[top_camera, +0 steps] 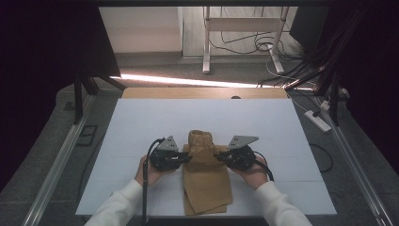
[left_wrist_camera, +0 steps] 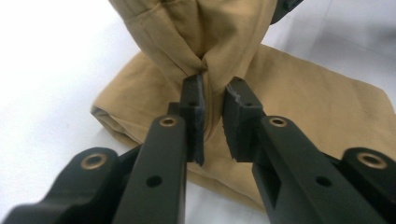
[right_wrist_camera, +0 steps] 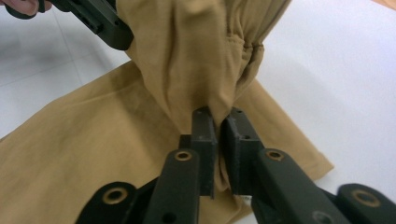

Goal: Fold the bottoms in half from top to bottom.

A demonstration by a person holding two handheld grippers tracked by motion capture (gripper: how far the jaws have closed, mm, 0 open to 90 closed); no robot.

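left gripper [left_wrist_camera: 212, 100] jaws slightly parted around tan cloth [left_wrist_camera: 299, 107] | right gripper [right_wrist_camera: 218, 123] jaws pinching cloth

I see a white table [top_camera: 141, 122] with a wooden edge [top_camera: 202, 92] at its far side. Grey floor [top_camera: 155, 66] lies beyond, crossed by a bright light strip [top_camera: 188, 81]. A white frame stand [top_camera: 242, 28] and tangled black cables [top_camera: 291, 52] occupy the background.

The folded cloth [top_camera: 207, 181] lies on the table [top_camera: 282, 136], between the left tongs [top_camera: 187, 159] and right tongs [top_camera: 220, 157].
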